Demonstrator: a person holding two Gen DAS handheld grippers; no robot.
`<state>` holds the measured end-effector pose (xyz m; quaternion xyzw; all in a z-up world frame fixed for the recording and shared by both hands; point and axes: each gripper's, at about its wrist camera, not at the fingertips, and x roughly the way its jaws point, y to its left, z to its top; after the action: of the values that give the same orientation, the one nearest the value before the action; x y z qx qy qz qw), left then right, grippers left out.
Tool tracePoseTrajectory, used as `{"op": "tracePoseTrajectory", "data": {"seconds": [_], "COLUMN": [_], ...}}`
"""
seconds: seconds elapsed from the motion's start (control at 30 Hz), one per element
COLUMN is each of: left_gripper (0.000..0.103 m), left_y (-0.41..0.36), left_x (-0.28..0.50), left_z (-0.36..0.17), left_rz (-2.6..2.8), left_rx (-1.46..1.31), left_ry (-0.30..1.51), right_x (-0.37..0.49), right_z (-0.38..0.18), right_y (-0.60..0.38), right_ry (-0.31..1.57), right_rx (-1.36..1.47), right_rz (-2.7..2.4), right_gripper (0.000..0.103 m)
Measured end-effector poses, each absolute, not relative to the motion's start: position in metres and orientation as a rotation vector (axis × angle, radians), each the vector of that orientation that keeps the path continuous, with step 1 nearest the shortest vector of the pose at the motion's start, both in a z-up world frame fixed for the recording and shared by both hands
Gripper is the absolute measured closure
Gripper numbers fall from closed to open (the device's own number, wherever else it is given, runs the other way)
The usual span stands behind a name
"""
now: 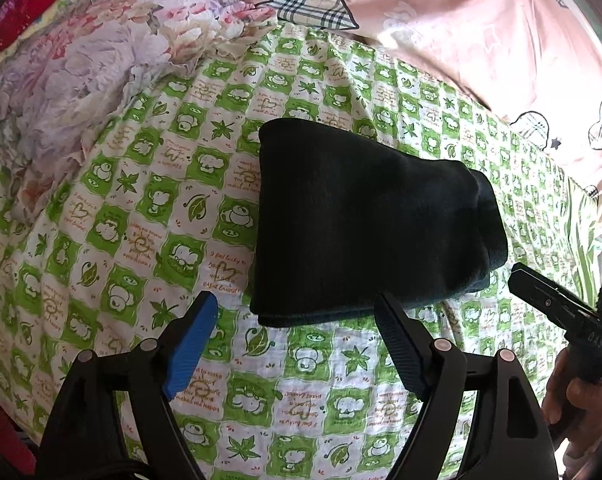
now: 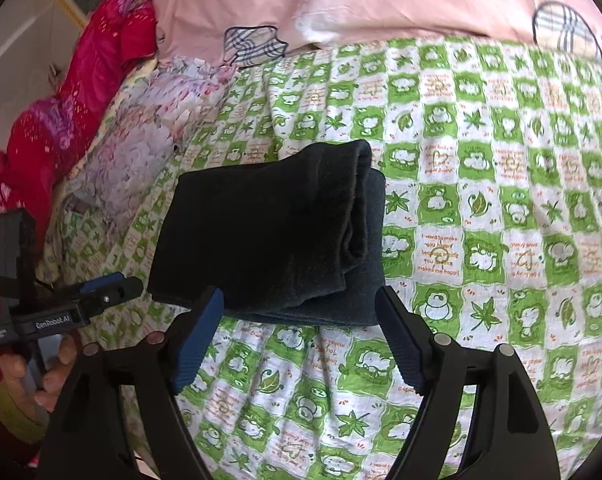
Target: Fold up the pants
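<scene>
One folded pants (image 1: pixel 365 220), two claws, left claw (image 1: pixel 297 316), right claw (image 2: pixel 301 308), one checked sheet (image 1: pixel 141 200)

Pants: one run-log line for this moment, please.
pants: folded, on green sheet | left tongs: open, empty | right tongs: open, empty

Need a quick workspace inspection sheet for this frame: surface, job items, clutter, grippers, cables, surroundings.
Surface: green-and-white checked bedsheet with cartoon prints, lightly wrinkled.
Job's things: dark pants lying folded into a compact stack on the sheet, layered edges showing on one side; nothing grips them.
Clutter: crumpled floral cloth and red printed fabric at the sheet's edge.
Grippers: left gripper open, nothing between its fingers, near the pants' near edge; right gripper open, also holding nothing.
Cables: a dark cable at the bottom edge of the left wrist view.
Surroundings: pink quilt with plaid heart patches behind the sheet.
</scene>
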<state>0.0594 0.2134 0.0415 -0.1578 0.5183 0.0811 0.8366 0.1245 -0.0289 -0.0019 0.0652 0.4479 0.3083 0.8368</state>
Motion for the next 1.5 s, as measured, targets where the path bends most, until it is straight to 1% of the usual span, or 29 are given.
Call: {"op": "tracePoseTrajectory", "data": {"seconds": [0.17, 0.33, 0.57, 0.73, 0.93, 1.23, 1.5], "left_gripper": [0.022, 0.021, 0.021, 0.019, 0.019, 0.018, 0.017], "left_y": [0.205, 0.194, 0.182, 0.175, 0.172, 0.169, 0.167], "left_x": [0.05, 0.044, 0.036, 0.034, 0.029, 0.023, 0.02], "left_z": [0.047, 0.056, 0.068, 0.069, 0.065, 0.053, 0.042], "left_rz": [0.199, 0.232, 0.263, 0.262, 0.28, 0.309, 0.318], "left_rx": [-0.307, -0.249, -0.171, -0.143, -0.128, -0.092, -0.078], "left_ry": [1.061, 1.003, 0.93, 0.92, 0.899, 0.88, 0.883], "right_x": [0.109, 0.097, 0.086, 0.083, 0.084, 0.075, 0.076], "right_z": [0.006, 0.014, 0.019, 0.017, 0.01, -0.006, -0.018], "right_y": [-0.021, -0.016, -0.011, -0.01, -0.011, -0.001, 0.004], "right_ry": [0.873, 0.8, 0.746, 0.733, 0.734, 0.69, 0.706], "right_rx": [0.046, -0.009, -0.063, -0.062, -0.043, -0.088, -0.075], "right_rz": [0.641, 0.64, 0.63, 0.607, 0.574, 0.558, 0.553], "right_gripper": [0.022, 0.017, 0.016, 0.014, 0.014, 0.014, 0.014]}}
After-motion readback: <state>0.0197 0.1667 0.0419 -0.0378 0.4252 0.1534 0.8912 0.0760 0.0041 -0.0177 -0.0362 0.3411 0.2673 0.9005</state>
